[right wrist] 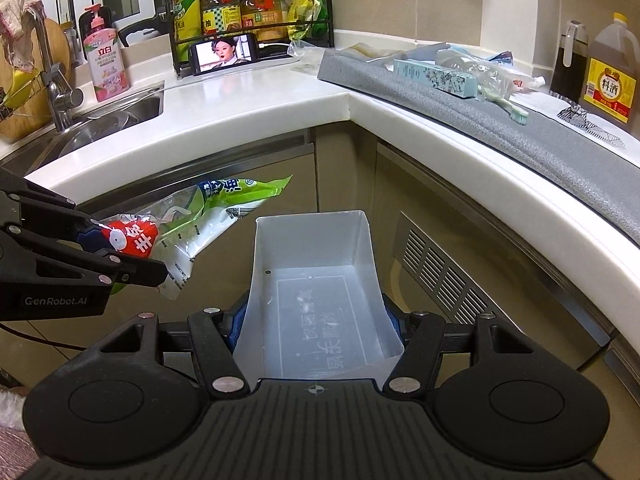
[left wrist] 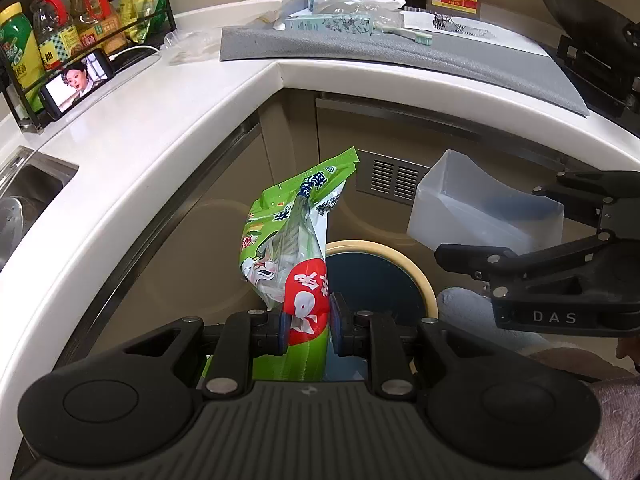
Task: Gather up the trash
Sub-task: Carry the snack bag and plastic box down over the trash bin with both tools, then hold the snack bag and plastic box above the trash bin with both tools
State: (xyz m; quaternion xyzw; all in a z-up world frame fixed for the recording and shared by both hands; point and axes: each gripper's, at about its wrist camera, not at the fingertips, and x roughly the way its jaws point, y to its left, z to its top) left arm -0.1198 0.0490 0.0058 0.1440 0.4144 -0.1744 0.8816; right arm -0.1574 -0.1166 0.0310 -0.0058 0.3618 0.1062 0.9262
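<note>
Green and red plastic, a crumpled food bag point(left wrist: 298, 248), is pinched by its red end between the blue pads of the left gripper point(left wrist: 308, 330), and it juts forward in the air in front of the cabinet doors. Below and just beyond it in the left wrist view sits a round bin point(left wrist: 384, 276) with a cream rim and dark inside; the bag hangs over its near left edge.

The right gripper point(right wrist: 316, 320) clamps a translucent white tray point(right wrist: 316, 280) by its two long sides, the open top facing up and the far end pointing at the cabinets. The tray holds nothing that can be seen. It hangs to the right of the bag, apart from it.

Farther off, the white counter point(right wrist: 248, 92) bends round the corner. A grey mat point(right wrist: 500, 120) lies on its right stretch, carrying a pale carton point(right wrist: 434, 78), a toothbrush point(right wrist: 510, 108) and clear wrappers point(right wrist: 472, 62). A phone point(right wrist: 226, 56) with a lit screen leans against a black rack of bottles point(right wrist: 248, 12) on the far left stretch, and a sink point(right wrist: 116, 116) lies left of that.
</note>
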